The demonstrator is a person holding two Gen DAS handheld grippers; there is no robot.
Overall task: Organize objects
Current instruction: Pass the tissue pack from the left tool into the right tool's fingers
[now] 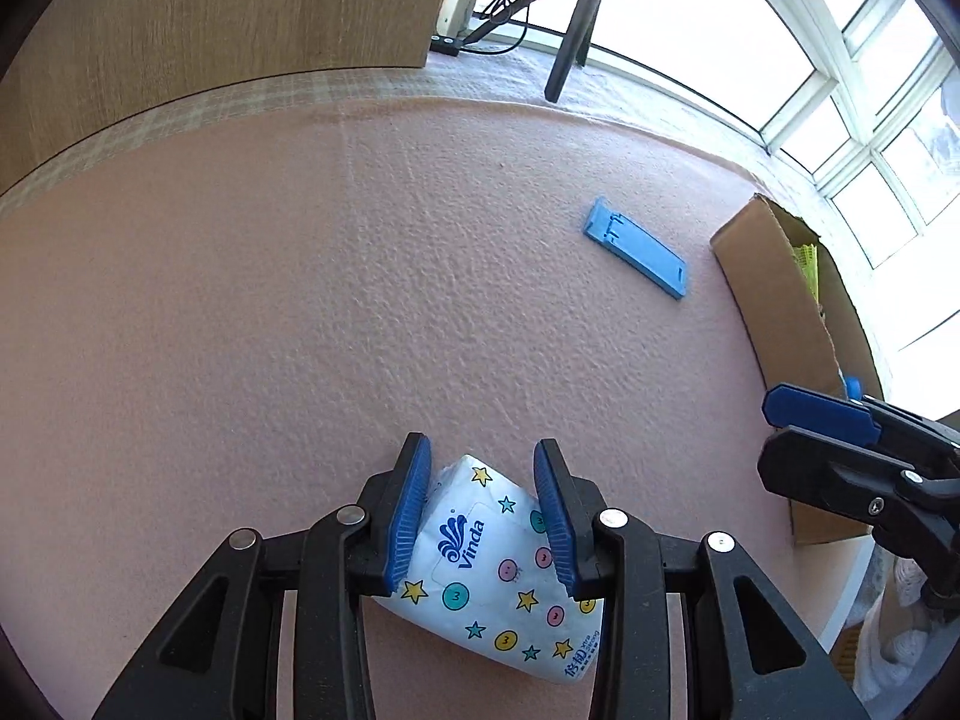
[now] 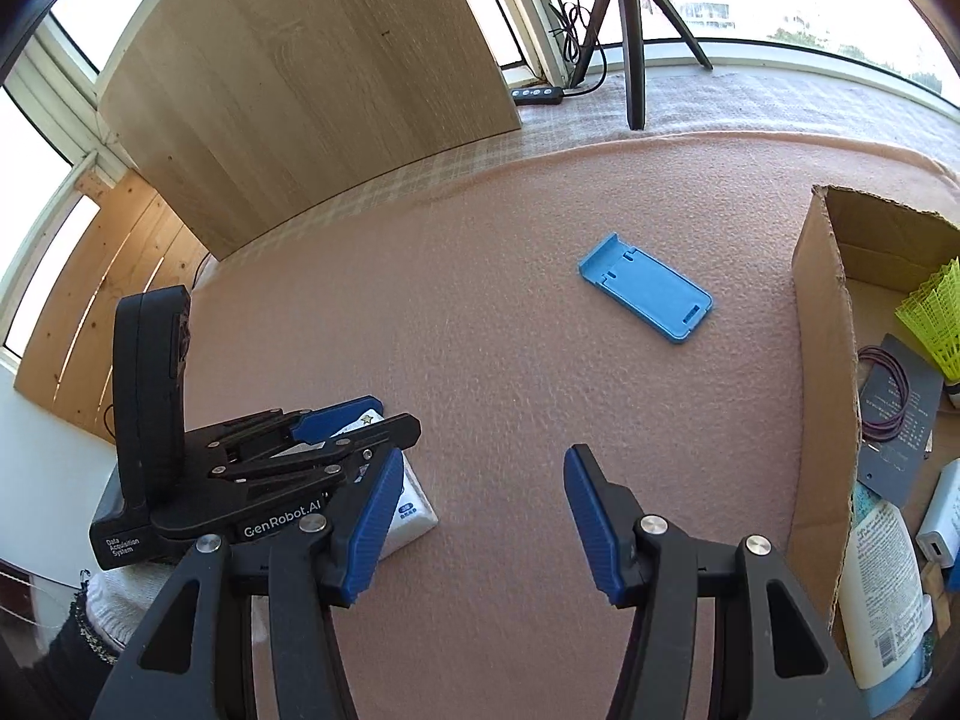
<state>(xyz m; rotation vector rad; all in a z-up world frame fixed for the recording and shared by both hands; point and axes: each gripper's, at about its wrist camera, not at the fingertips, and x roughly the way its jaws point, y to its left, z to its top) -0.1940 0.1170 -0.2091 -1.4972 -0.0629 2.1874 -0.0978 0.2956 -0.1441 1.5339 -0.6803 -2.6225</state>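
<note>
Left gripper point(image 1: 483, 480): black plastic linkage arms, round silver rivets at the joints, ribbed blue pads point(image 1: 413, 510) on both fingers. Right gripper point(image 2: 480, 510): same build, black arms, silver pivots, blue ribbed pads point(image 2: 372, 528). Seen from the right wrist view, the left unit carries a tall black housing point(image 2: 150, 384) and white lettering "GenRobot.AI" plus "Data Acquisition System" (small screws along its links). White knit glove point(image 2: 120, 600) below it, dark sleeve point(image 2: 60, 654) with a beaded cuff.

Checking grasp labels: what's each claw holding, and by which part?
Left claw grips the tissue pack across its two long sides, near one end. Right claw is open, holding nothing.
</note>
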